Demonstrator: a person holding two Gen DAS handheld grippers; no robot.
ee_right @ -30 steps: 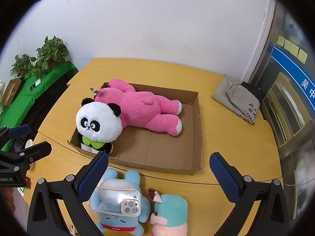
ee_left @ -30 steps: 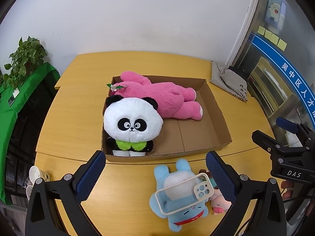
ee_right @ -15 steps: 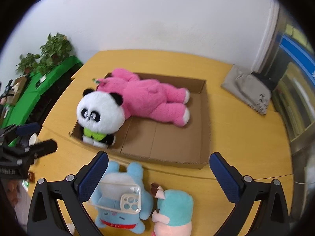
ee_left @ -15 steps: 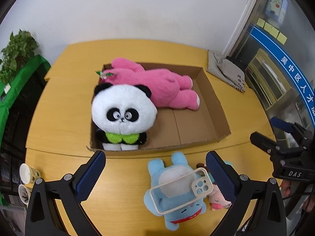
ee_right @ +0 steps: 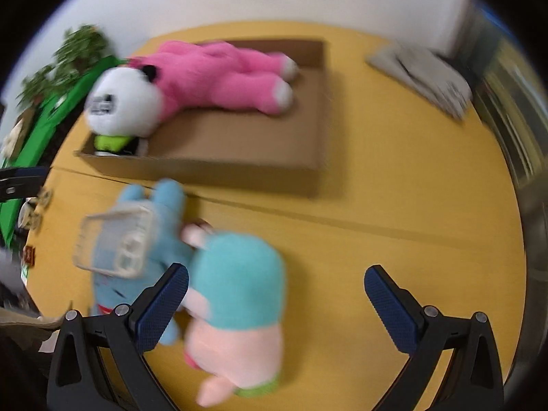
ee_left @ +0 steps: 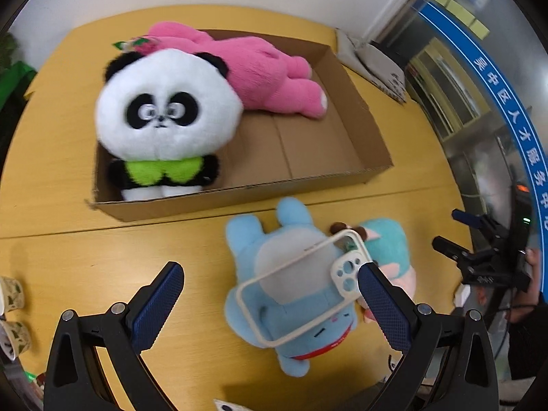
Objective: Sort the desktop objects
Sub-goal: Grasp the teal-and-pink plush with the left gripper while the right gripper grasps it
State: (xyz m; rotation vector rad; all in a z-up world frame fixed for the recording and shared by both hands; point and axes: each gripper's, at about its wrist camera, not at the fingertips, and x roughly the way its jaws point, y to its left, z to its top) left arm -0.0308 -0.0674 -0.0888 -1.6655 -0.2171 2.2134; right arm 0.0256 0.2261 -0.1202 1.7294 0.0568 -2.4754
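While sitting low over the near edge of the yellow table, left gripper spread wide, nothing between the blue pads. Hovering just above the blue bunny plush, which lies face-up on the table right in front of the cardboard box. Clear phone case resting on top of the bunny, camera cutout end to the right, right by the gripper's right pad.

Tucked against the bunny's right side: a teal-and-pink plush. In the right wrist view, right gripper also gaping wide, empty, hanging over that teal-and-pink plush, left pad just beside its teal head. Pretty motion-blurred there, so can't really say whether the pad touches it.

Inside the box: panda plush sitting upright in the near-left corner, big pink plush lying along the far wall behind it. Near-right half of the box floor bare cardboard.

Off to the far right of the table, a grey cloth bag. Paper cups at the left edge.
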